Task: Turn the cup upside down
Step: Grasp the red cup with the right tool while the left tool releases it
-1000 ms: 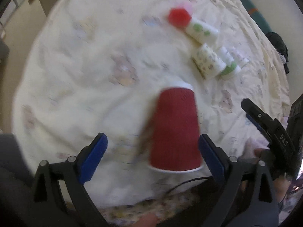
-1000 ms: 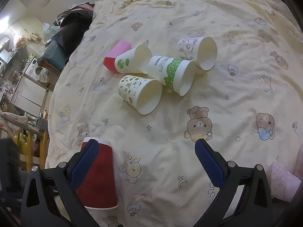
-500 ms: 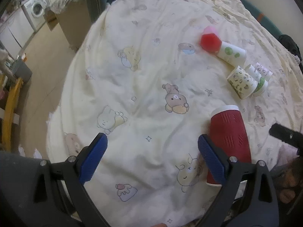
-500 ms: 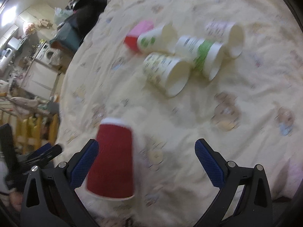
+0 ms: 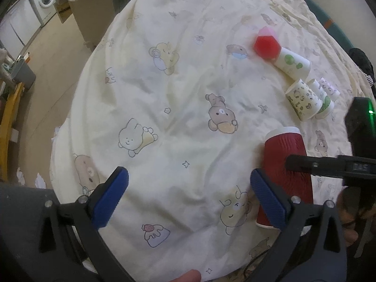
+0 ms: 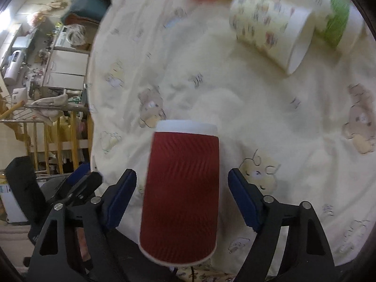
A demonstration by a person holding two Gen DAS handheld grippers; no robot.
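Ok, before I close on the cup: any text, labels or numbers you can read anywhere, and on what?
"DAS" (roughly, blurred): pale marking on the right tool arm.
Dark label on the cardboard box: too small to read.
Print on the green-banded cup: motion-blurred, unreadable.
Red cup: no text visible.

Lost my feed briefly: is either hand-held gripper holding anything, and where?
Nothing is held. The right hand-held gripper straddles the red cup mid-body, gaps both sides; the left hand-held gripper is empty.
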